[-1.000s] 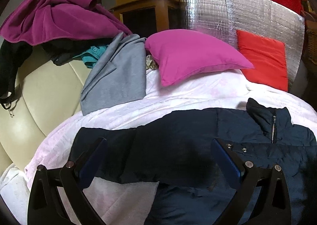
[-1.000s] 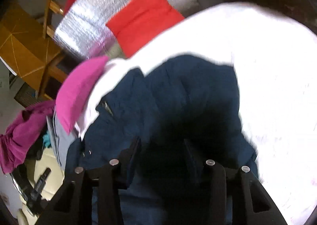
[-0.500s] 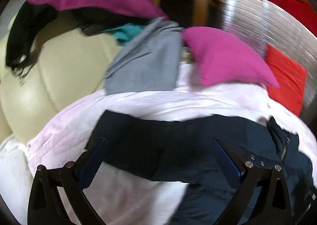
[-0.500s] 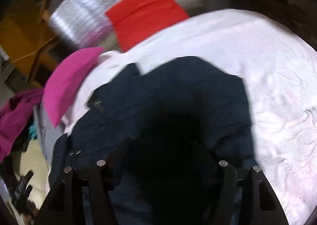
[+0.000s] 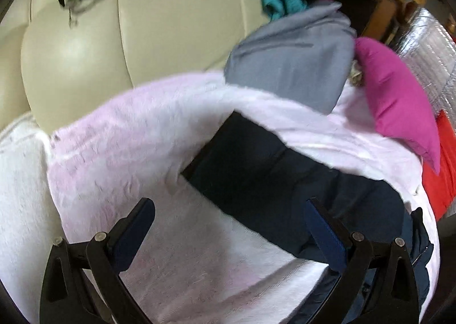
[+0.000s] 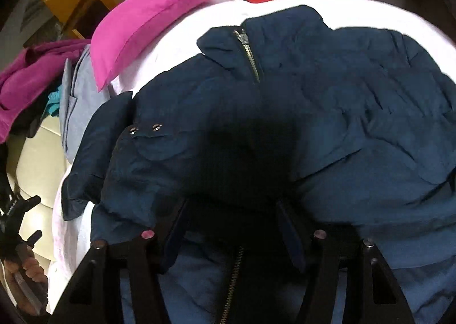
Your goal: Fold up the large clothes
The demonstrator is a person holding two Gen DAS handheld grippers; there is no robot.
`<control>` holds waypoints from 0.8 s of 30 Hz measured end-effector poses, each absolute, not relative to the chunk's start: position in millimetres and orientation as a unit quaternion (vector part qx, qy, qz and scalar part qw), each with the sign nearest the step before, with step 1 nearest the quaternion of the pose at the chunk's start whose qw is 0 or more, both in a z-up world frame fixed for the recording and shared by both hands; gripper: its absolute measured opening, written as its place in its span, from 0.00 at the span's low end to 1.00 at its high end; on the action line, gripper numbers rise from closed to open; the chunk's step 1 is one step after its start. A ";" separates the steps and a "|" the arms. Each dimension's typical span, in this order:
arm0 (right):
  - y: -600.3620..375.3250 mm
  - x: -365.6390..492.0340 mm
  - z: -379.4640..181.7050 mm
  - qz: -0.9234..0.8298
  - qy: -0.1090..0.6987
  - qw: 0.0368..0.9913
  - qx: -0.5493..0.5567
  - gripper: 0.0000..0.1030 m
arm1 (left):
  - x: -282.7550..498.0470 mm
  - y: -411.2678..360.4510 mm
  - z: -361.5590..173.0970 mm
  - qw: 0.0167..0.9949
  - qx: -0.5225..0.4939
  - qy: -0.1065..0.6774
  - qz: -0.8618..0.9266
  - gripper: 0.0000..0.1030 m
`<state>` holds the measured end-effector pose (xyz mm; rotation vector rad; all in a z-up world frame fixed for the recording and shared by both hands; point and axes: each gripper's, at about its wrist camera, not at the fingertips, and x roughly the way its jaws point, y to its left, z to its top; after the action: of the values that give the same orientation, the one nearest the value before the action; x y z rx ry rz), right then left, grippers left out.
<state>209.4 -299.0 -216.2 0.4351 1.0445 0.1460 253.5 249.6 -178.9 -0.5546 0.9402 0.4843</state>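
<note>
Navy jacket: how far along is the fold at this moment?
Done: the navy jacket lies spread on the pale blanket, zipped at the collar. In hand: nothing; the left tool is open near the outstretched sleeve, the right tool open over the body. Left: sleeves and body unfolded.

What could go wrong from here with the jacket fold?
1. The left gripper hangs open over the white blanket, with the navy jacket sleeve just ahead; closing now could pinch blanket along with sleeve.
2. The right gripper sits in deep shadow on bunched jacket fabric; it may catch several layers.
3. The pink pillow lies close to the collar and could get dragged.
</note>
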 end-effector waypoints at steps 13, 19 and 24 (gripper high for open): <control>-323.5 178.7 -201.6 0.075 0.455 0.862 0.209 0.64 | 280.3 273.3 -248.6 0.756 -0.414 0.474 0.180 0.73; -333.9 177.6 -207.3 0.068 0.449 0.862 0.225 0.64 | 287.3 276.3 -246.4 0.769 -0.413 0.443 0.207 0.37; -341.7 177.4 -207.9 0.067 0.440 0.864 0.237 0.64 | 288.7 275.0 -240.0 0.779 -0.414 0.423 0.204 0.13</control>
<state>177.4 -341.7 -207.9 0.4973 0.9216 0.1405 288.7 275.0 -240.0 -0.8952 0.9153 0.4420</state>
